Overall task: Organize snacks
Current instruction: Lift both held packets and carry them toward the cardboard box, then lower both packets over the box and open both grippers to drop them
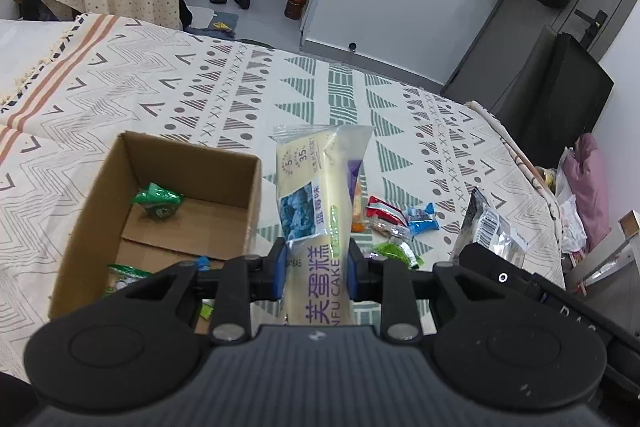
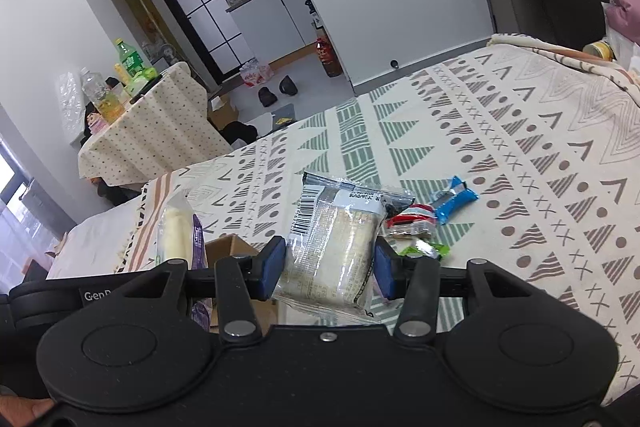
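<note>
My left gripper (image 1: 317, 269) is shut on a long cream cake packet (image 1: 320, 203) with a blueberry picture, held upright just right of an open cardboard box (image 1: 240, 163). The box holds green-wrapped snacks (image 1: 158, 201). My right gripper (image 2: 329, 269) is shut on a clear-wrapped cracker packet (image 2: 340, 235) with a barcode, held above the bed. The cake packet (image 2: 178, 227) and the box (image 2: 228, 247) show at the left of the right wrist view. The cracker packet (image 1: 490, 227) shows at the right of the left wrist view.
Loose snacks lie on the patterned bedspread (image 2: 520, 147): a red one (image 2: 412, 217), a blue one (image 2: 456, 201) and a green one (image 2: 426, 249). A cloth-covered table (image 2: 152, 123) with bottles stands beyond the bed. A dark cabinet (image 1: 560, 91) is off the bed's right side.
</note>
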`<state>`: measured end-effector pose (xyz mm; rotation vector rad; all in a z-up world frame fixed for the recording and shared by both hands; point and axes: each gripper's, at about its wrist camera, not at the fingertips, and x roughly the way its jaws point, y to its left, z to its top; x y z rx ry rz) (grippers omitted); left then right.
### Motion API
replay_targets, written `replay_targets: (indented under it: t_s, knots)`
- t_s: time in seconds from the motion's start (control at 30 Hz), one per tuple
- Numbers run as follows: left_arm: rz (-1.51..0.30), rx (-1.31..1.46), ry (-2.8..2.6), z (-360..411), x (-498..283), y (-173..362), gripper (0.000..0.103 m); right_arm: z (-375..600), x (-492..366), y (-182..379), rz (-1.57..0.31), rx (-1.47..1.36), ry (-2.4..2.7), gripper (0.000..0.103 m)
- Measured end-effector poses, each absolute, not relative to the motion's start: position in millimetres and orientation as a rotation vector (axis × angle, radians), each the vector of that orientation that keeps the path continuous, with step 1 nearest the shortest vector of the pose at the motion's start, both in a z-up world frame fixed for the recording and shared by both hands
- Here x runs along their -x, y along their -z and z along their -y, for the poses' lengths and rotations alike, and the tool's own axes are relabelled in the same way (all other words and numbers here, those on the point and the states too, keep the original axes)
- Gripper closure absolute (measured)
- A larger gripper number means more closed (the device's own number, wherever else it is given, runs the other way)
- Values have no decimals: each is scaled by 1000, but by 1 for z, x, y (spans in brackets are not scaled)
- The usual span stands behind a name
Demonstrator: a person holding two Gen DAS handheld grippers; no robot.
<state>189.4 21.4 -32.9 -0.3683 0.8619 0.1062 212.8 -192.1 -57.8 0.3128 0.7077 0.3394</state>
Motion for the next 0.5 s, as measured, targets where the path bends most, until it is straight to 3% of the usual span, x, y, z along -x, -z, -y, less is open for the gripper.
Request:
replay_targets:
  t_s: [0.5]
  knots:
    - [-831,433,-146,-70,-182,26,76,151,-218,49,-732,-316,-398,57]
